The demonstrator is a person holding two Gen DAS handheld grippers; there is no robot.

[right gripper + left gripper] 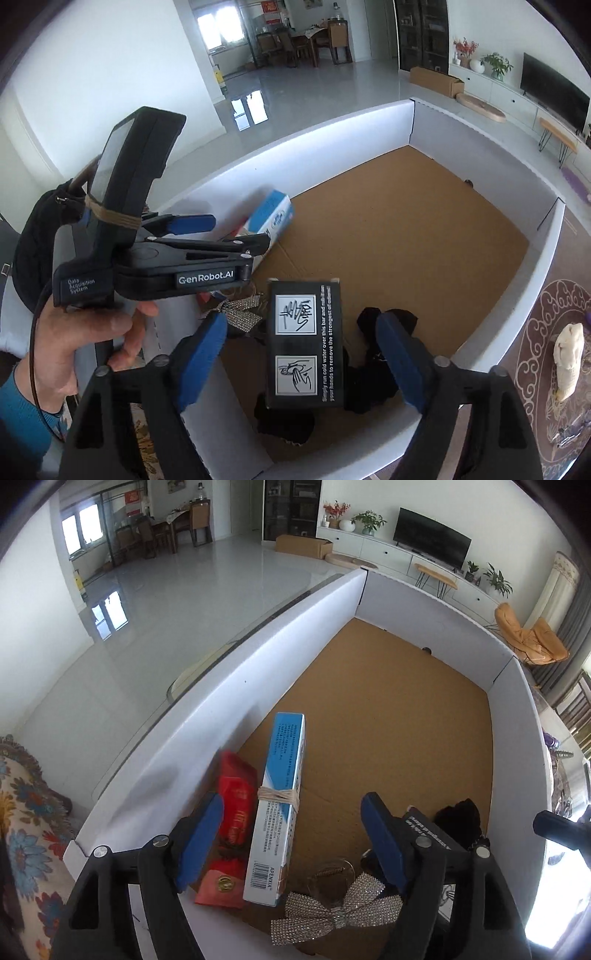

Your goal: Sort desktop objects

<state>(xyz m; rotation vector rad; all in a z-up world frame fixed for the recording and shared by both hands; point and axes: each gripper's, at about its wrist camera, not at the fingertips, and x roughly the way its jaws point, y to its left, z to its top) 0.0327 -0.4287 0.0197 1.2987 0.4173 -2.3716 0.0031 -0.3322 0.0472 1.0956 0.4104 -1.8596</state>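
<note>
Grippers both gape empty, we see: left gripper (291, 843) over the blue box (275, 808) and red packets (232, 812) by the left wall; right gripper (301, 363) over the black box (304, 343), near edge.

Both claws black plastic, blue pads on fingers (199, 843), silver screws at pivots. Left claw (236, 236) has white "GenRobot.AI" and "Data Acquisition System" print, tan rubber band round handle, thin black cable. Left hand (92, 332), teal sleeve (18, 413).
</note>
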